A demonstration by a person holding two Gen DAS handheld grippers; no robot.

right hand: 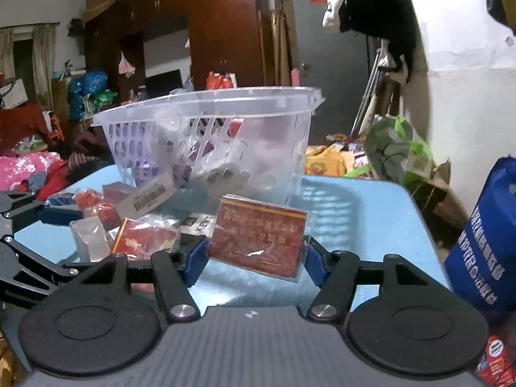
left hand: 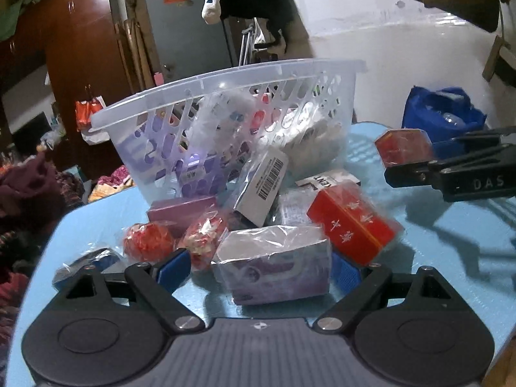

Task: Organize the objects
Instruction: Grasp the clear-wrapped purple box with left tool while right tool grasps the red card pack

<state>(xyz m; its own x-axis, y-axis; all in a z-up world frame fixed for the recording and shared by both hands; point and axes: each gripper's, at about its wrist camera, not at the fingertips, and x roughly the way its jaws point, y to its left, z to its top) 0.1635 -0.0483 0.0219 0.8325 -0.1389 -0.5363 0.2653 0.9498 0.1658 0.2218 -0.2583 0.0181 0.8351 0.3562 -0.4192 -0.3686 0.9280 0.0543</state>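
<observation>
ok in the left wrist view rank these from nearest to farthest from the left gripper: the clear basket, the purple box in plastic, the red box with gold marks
1. purple box in plastic, between the left gripper fingers.
2. red box with gold marks, just beyond, to the right.
3. clear basket, farthest, at the back of the blue table.

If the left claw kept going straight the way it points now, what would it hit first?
Most likely the purple-and-white wrapped box, which already sits between the open left claw fingers. Beyond it lie the barcode packet and the clear basket; how far apart is unclear.
</observation>
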